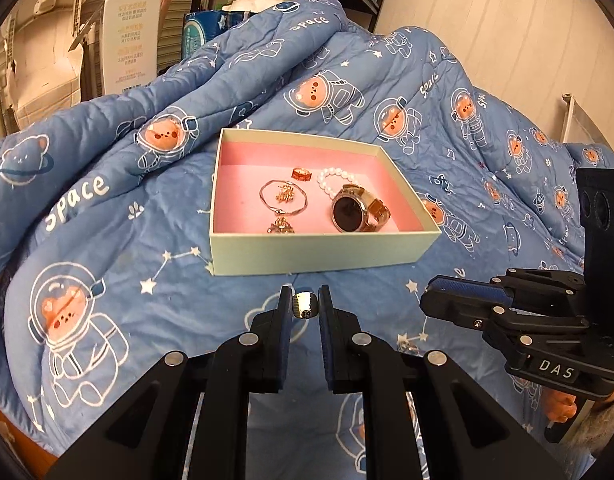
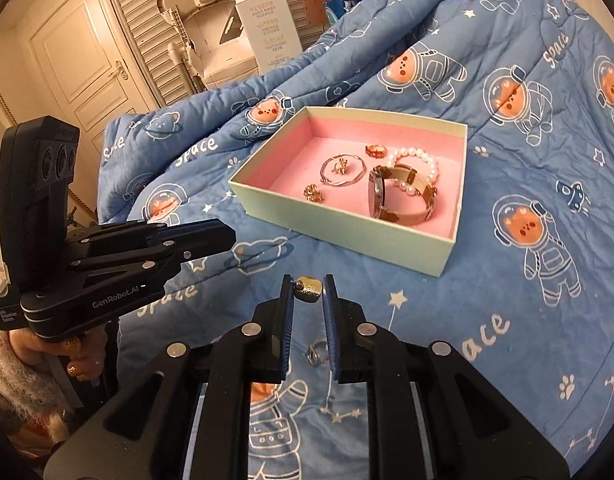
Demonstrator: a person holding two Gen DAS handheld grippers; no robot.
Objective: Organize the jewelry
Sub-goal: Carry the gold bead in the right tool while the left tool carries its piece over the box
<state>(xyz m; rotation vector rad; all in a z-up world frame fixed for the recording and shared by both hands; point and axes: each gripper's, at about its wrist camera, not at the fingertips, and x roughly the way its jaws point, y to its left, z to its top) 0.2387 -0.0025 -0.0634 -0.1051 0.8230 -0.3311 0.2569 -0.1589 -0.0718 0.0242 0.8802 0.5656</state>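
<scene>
Two black fingers of the left gripper (image 1: pixel 304 306) fill the near edge of the left wrist view, with one small silver piece (image 1: pixel 305 305) between their tips; whether the pads actually pinch it or just frame it, I cannot tell. In the right wrist view the right gripper (image 2: pixel 309 290) shows the same picture: one small gold-and-silver piece (image 2: pixel 309 288) sits between its tips, one end touching the left pad, a gap on the other side, so a firm grip cannot be confirmed. One silver ring (image 2: pixel 315 354) lies on the quilt (image 2: pixel 507 280) lower down between those fingers.

Just beyond both claws stands one pale green box (image 1: pixel 319 252) with a pink lining, resting on the blue astronaut-bear quilt. Inside it I count six pieces: one watch (image 1: pixel 353 212) standing on its edge at the near right, one pearl bracelet (image 1: pixel 335 180) touching it behind, one thin bangle (image 1: pixel 283 200) to the left, one small gold charm (image 1: pixel 284 194) inside the bangle's loop, one gold cluster piece (image 1: pixel 280 226) against the near wall, and one small red-brown ring (image 1: pixel 302 174) toward the back.

Farther off, behind the bunched quilt, stands one tall white carton (image 1: pixel 129 36)
</scene>
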